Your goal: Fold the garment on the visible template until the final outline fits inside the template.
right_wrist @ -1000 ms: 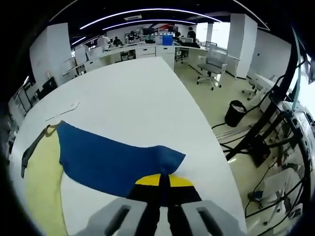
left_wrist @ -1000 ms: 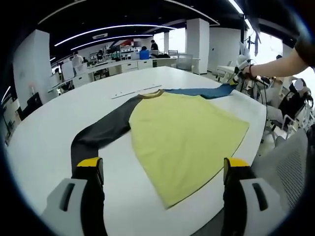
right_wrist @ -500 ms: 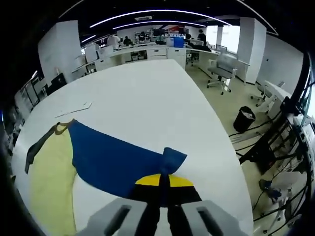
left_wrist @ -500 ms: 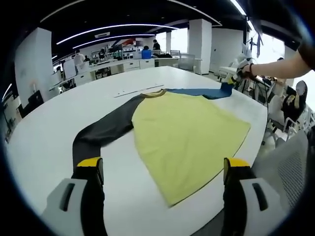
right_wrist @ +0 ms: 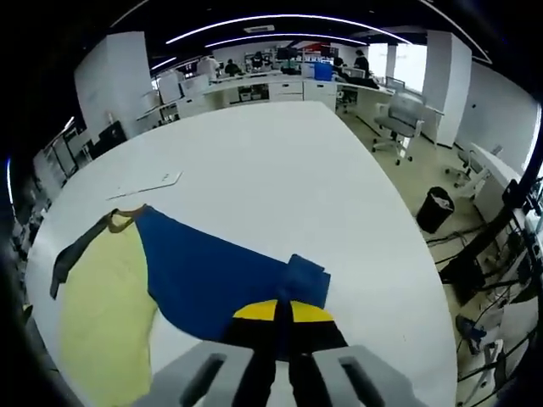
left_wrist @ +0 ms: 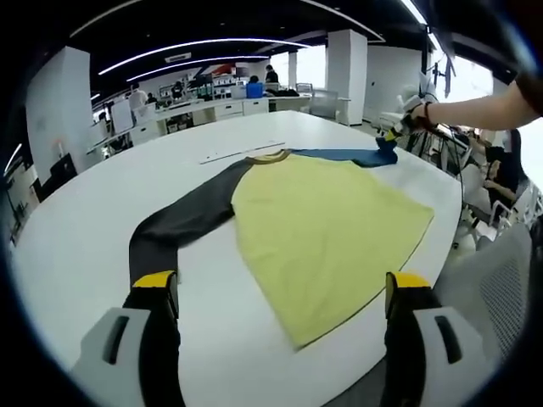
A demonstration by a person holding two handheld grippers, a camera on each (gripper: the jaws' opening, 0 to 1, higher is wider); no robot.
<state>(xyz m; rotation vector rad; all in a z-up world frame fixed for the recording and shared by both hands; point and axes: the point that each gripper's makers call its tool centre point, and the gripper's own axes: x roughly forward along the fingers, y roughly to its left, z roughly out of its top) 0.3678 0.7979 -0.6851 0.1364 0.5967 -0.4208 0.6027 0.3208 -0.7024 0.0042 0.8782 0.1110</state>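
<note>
A long-sleeved shirt lies flat on the white table [left_wrist: 76, 246]: yellow body [left_wrist: 327, 229], dark grey sleeve [left_wrist: 182, 222] toward my left gripper, blue sleeve [left_wrist: 344, 156] at the far side. My left gripper [left_wrist: 280, 292] is open above the table's near edge, its jaws wide apart, the grey sleeve's cuff just ahead of its left jaw. My right gripper [right_wrist: 282, 315] is shut on the blue sleeve [right_wrist: 216, 273] near its cuff, which is bunched and lifted. In the left gripper view the right gripper [left_wrist: 392, 136] is held by a person's hand at the sleeve's end.
A thin pale strip [left_wrist: 239, 153] lies on the table beyond the collar. Desks, chairs and people fill the room behind. A mesh chair [left_wrist: 496, 288] stands at the table's right edge. A black bin [right_wrist: 436, 208] and cables sit on the floor beside the table.
My right gripper has drawn the blue sleeve's cuff inward, toward the shirt body, and the cuff has bunched up. The left gripper stays open and hardly moves.
</note>
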